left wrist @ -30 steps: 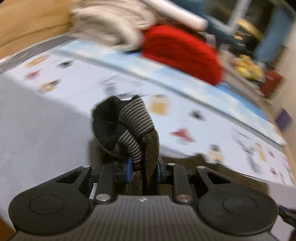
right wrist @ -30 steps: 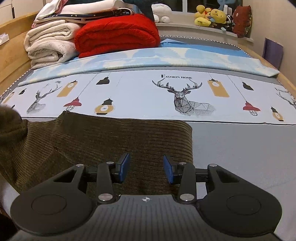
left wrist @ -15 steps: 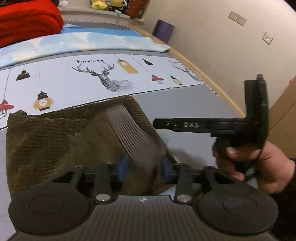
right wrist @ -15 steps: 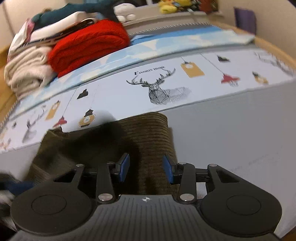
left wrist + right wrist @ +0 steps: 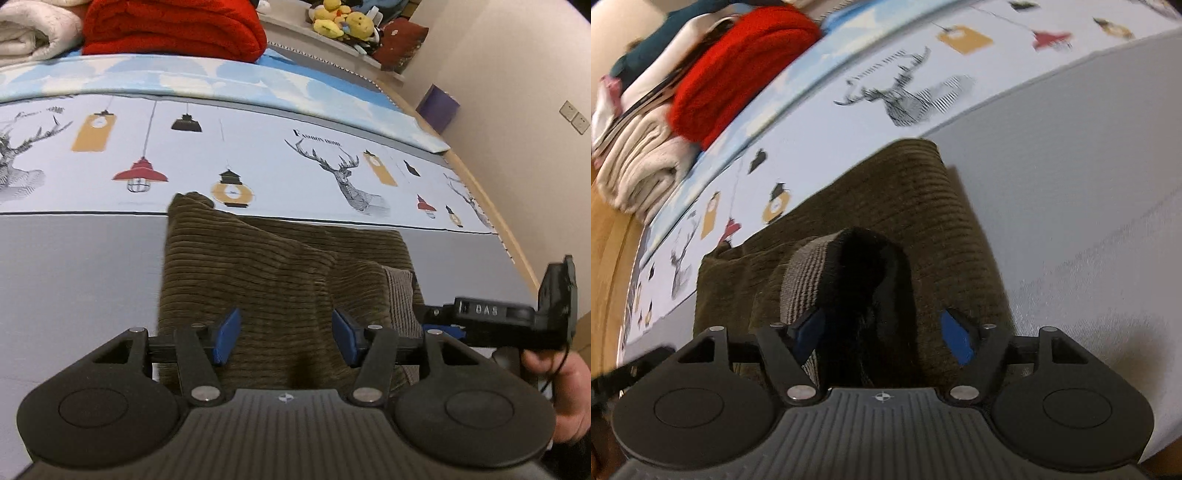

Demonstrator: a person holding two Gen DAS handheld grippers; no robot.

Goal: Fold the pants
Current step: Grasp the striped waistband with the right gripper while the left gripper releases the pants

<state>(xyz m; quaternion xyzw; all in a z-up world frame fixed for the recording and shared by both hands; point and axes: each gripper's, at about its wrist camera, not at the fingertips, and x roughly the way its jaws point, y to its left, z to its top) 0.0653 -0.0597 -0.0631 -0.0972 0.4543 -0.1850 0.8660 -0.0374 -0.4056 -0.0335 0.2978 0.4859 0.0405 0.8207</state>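
Over the bed [image 5: 74, 280] we are hovering both released, the left gripper [image 5: 284, 338] and right gripper [image 5: 886, 338], judging the striped waistband [image 5: 812, 273] needs tucking flat on the corduroy pants [image 5: 266, 266].

A bed [image 5: 81, 266] in a grey sheet printed with deer and lanterns is filling the room, running along a beige wall [image 5: 517, 74] bearing sockets [image 5: 574, 117], while a red blanket [image 5: 173, 29], cream bedding [image 5: 33, 26] and plush toys [image 5: 341, 24] are sitting at its far end.

Warm indoor light; right view motion-blurred; fisheye-bent edges.
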